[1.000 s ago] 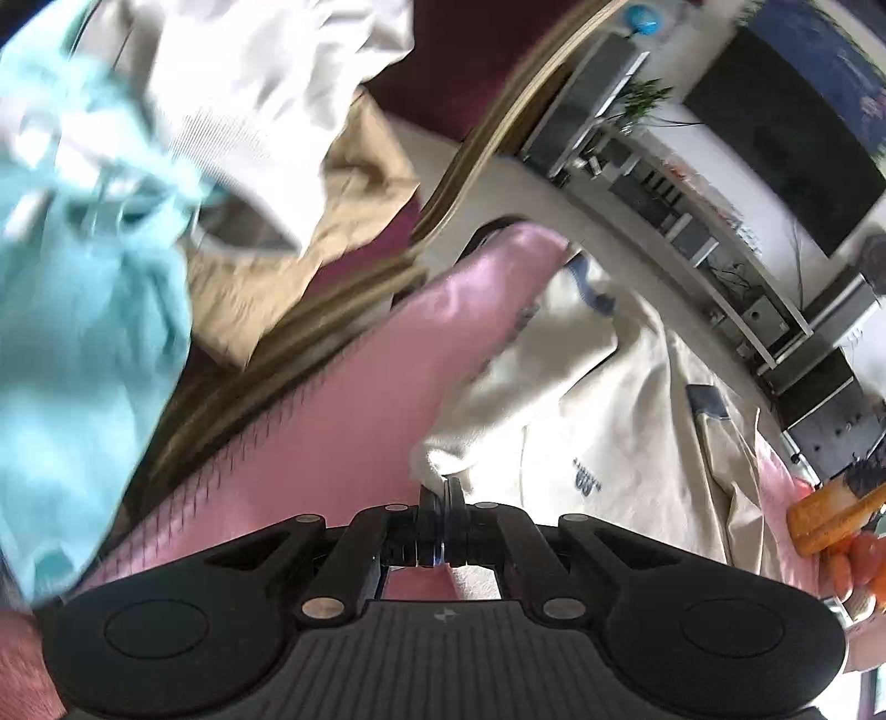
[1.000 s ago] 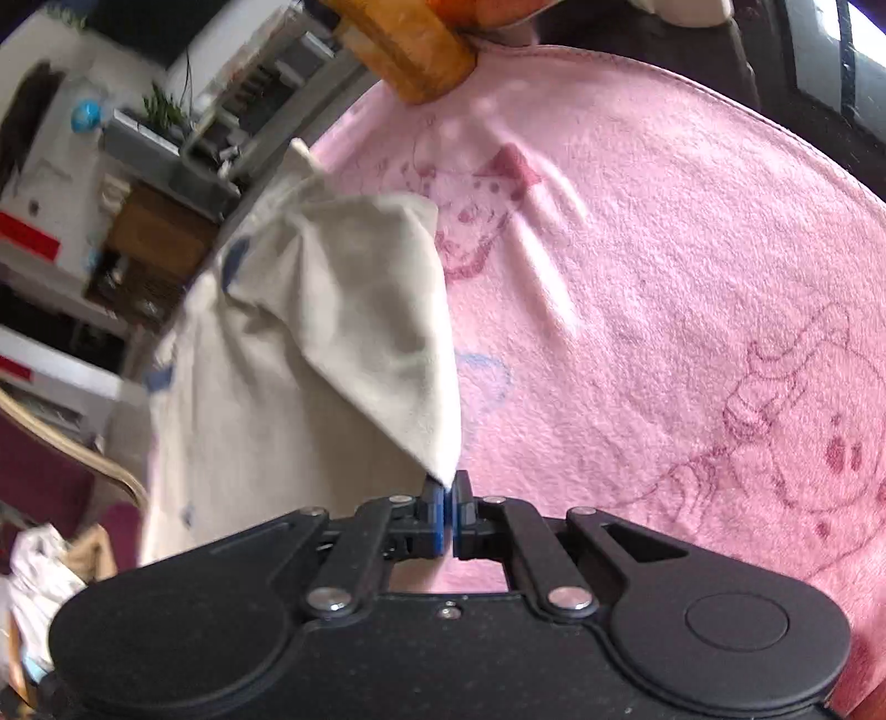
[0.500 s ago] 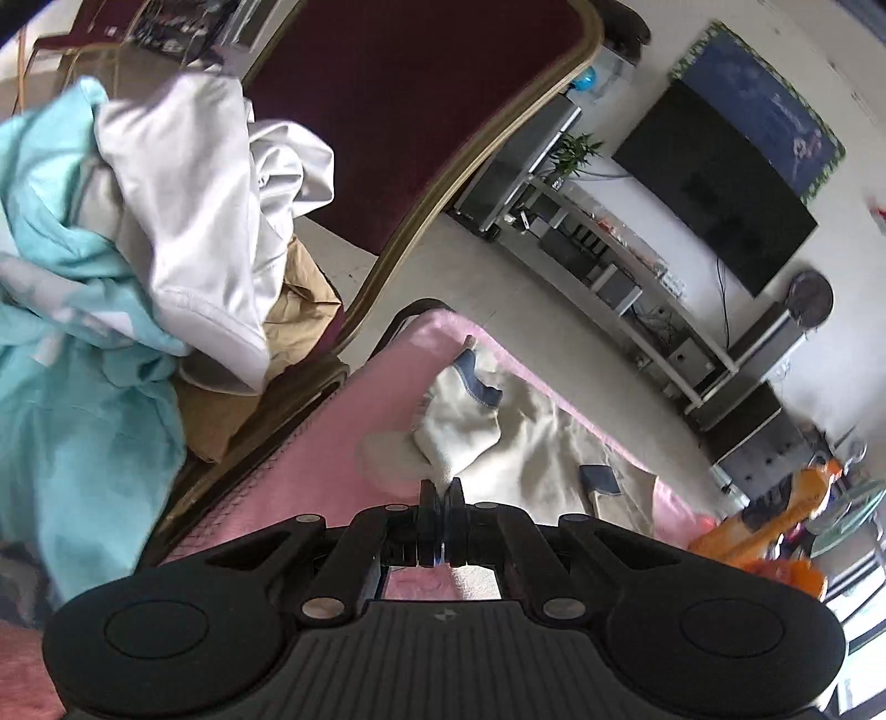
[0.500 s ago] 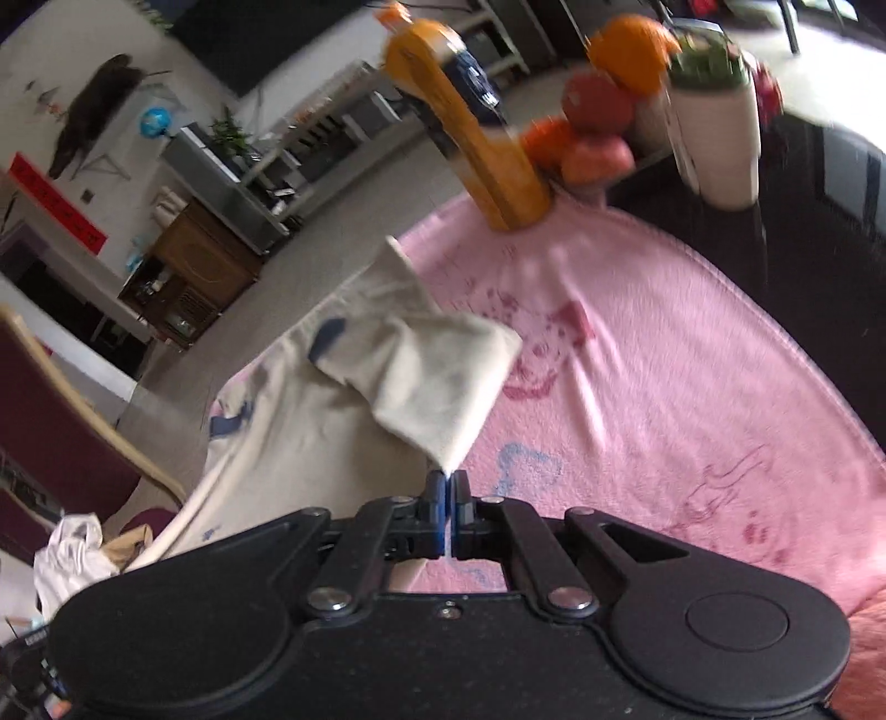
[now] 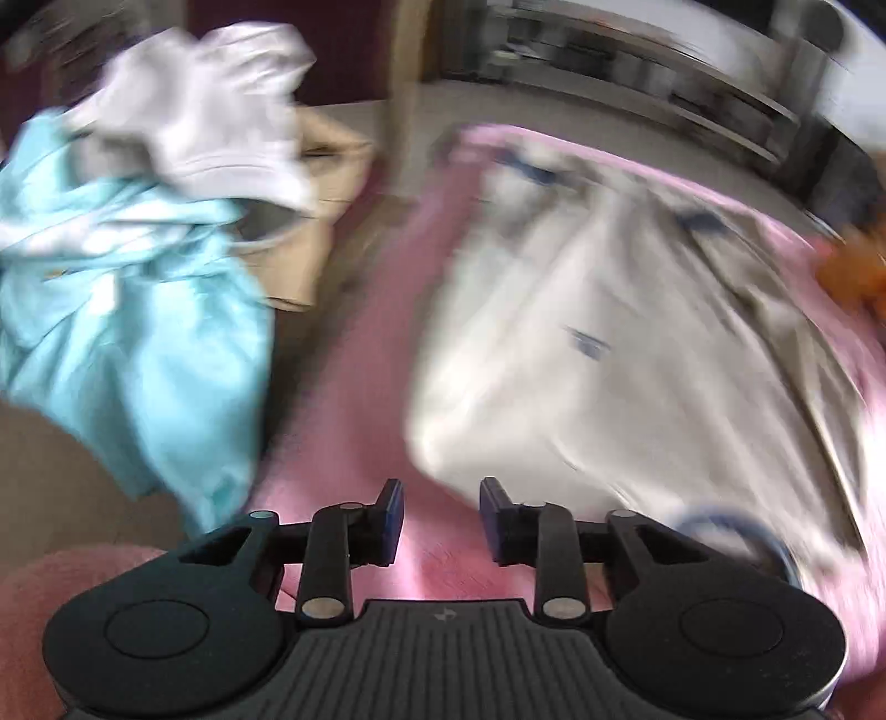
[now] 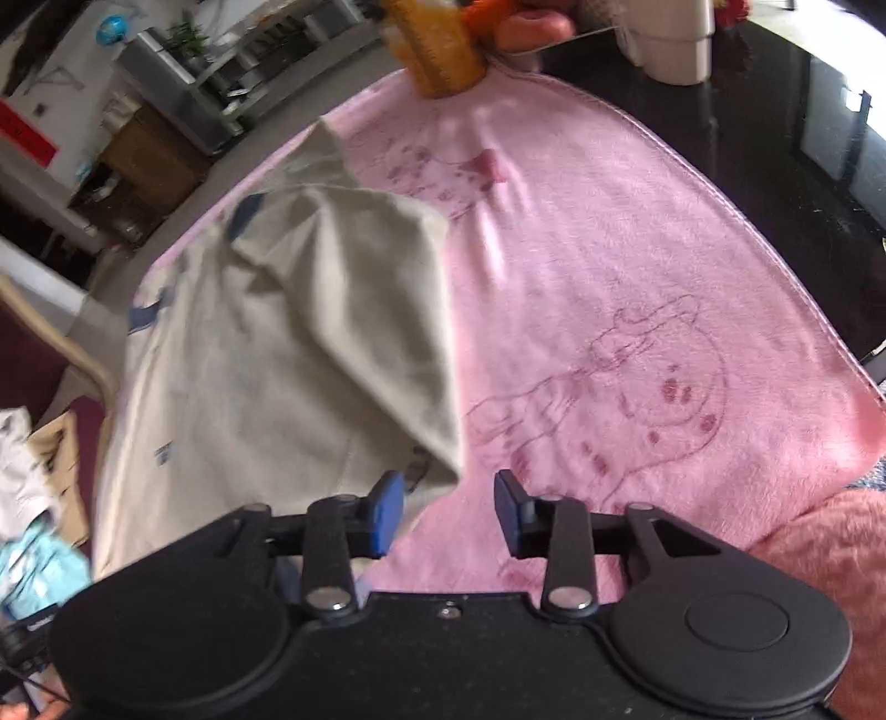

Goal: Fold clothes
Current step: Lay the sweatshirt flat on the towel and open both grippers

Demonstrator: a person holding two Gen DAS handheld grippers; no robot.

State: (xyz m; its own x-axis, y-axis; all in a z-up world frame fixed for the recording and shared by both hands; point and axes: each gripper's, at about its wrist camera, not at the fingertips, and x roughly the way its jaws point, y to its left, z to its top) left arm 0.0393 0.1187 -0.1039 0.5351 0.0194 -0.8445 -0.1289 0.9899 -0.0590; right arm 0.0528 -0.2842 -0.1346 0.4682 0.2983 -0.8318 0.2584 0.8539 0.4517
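A cream garment with small blue marks lies spread on a pink blanket; the left wrist view is blurred. My left gripper is open just short of its near edge, holding nothing. In the right wrist view the same cream garment has one side folded over, its corner resting just ahead of my right gripper. That gripper is open too, with the fabric corner beside its left fingertip, not held.
A pile of clothes, light blue and white, sits on a dark red chair to the left. An orange giraffe-shaped object and a white cup stand at the blanket's far end, on a black tabletop.
Both grippers were shut on the cream garment and have opened, letting it drop onto the pink blanket. The left gripper's view has swung down towards the table.
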